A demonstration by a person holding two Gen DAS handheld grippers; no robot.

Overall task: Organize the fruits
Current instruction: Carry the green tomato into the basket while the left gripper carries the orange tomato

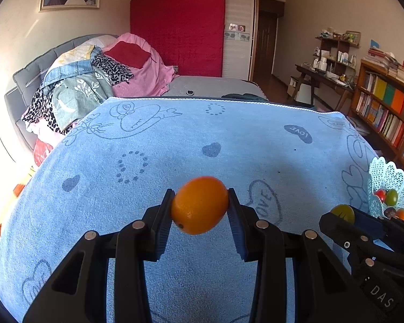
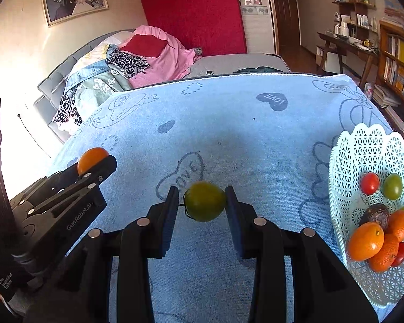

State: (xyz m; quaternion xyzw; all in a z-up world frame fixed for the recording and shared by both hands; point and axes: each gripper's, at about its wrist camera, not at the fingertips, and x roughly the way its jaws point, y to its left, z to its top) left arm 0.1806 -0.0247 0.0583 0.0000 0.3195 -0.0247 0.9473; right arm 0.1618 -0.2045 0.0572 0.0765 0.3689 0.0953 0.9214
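Observation:
My left gripper (image 1: 200, 206) is shut on an orange kumquat (image 1: 199, 205) and holds it above the blue towel (image 1: 153, 145). It also shows at the left of the right wrist view (image 2: 94, 162) with the kumquat (image 2: 90, 158) in it. My right gripper (image 2: 203, 202) is shut on a green tomato (image 2: 205, 201) above the towel (image 2: 229, 123). It shows at the right of the left wrist view (image 1: 342, 214). A white lattice basket (image 2: 344, 161) at the right holds several red, green and orange fruits (image 2: 366, 241). The basket also shows in the left wrist view (image 1: 379, 172).
The towel covers a table with edges at the far side and right. Behind it is a bed piled with clothes (image 1: 94, 75) and a red mattress (image 1: 177, 32) against the wall. A bookshelf (image 1: 385, 102) and desk (image 1: 323, 75) stand at the right.

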